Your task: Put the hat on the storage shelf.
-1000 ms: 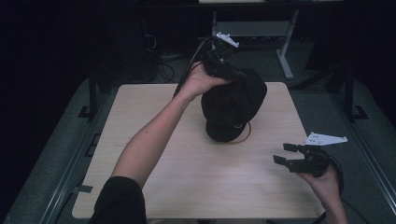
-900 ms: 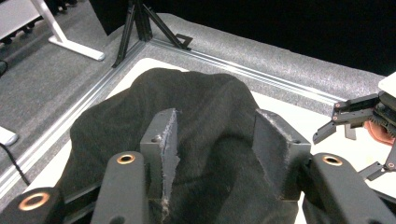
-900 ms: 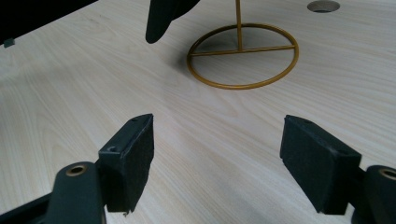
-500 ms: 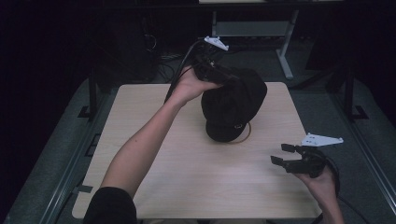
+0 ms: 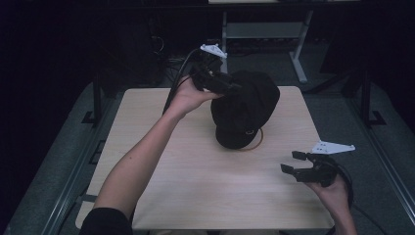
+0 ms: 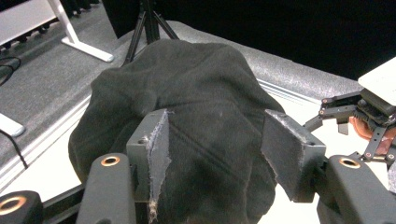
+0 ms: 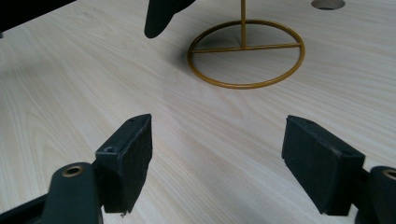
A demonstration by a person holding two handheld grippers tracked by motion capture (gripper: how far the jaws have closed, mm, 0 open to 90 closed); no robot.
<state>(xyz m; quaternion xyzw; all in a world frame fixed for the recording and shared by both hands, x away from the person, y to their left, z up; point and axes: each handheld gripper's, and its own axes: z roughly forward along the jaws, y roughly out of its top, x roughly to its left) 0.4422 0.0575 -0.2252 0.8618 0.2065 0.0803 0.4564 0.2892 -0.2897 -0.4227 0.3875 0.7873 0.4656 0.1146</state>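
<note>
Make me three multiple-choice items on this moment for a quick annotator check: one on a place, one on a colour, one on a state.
1. Where does the black hat sit?
A. on a gold wire stand
B. flat on the floor
C. in a box

2. What colour is the stand's ring base?
A. blue
B. gold
C. white

3. How are the right tongs?
A. shut on the hat
B. shut on the stand
C. open, holding nothing

Answers:
1 A: the right gripper view has the stand's post rising toward the hat, whose edge hangs clear of the table.
2 B: the ring is gold against pale wood.
3 C: their jaws stand wide apart over bare wood, while the left tongs are open around the hat's cloth.
</note>
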